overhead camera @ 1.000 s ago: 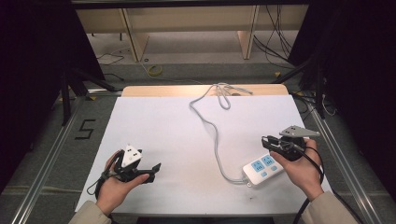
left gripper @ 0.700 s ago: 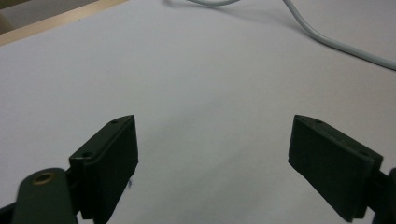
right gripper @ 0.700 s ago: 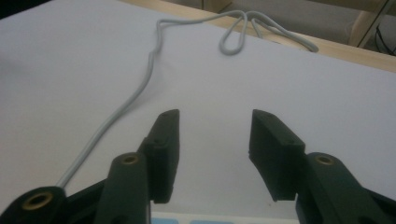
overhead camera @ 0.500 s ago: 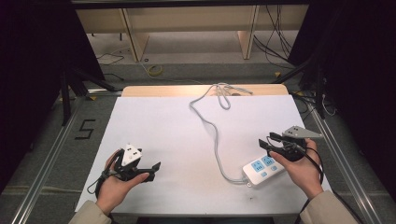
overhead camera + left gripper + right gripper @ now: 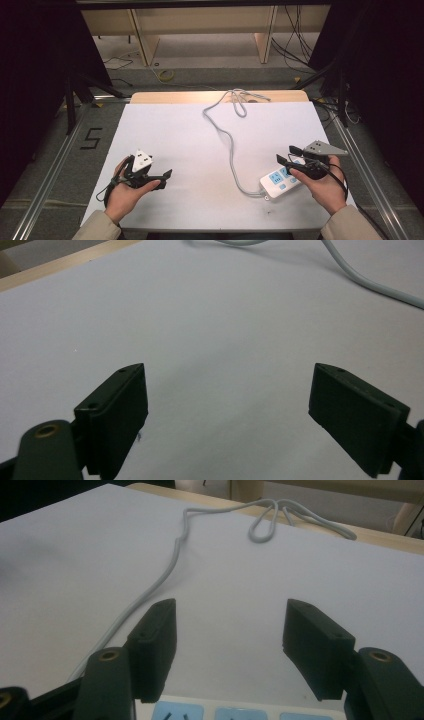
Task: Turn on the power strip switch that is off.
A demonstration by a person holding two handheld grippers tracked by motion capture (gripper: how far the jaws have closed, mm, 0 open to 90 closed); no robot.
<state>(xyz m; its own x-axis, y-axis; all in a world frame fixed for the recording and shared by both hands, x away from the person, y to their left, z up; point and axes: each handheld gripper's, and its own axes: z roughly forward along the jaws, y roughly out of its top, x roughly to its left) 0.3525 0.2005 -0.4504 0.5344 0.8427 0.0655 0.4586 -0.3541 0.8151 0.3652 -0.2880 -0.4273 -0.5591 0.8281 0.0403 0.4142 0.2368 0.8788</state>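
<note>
White sheet over the table (image 5: 200,150), dark room around it, shelving at the far side. Your power strip (image 5: 281,179) lies near the right edge on the near side — its long axis runs diagonally, near-left to far-right, sockets facing up. Its grey cord (image 5: 231,145) leaves the near-left end, curves away toward the far edge and ends in a loose loop there; where the plug is you cannot make out.

Your right gripper (image 5: 288,154) sits over the strip's far-right end, which your hand and the gripper body partly hide. Its jaws have just been opening and now stand wide, with nothing between them. In the right gripper view the blue socket faces (image 5: 227,714) are cut off at the bottom edge, just below the jaws.

Your left gripper (image 5: 162,177) rests at the near left, well apart from the strip — jaws wide, bare sheet between them in the left gripper view, the cord crossing the far right corner.
</note>
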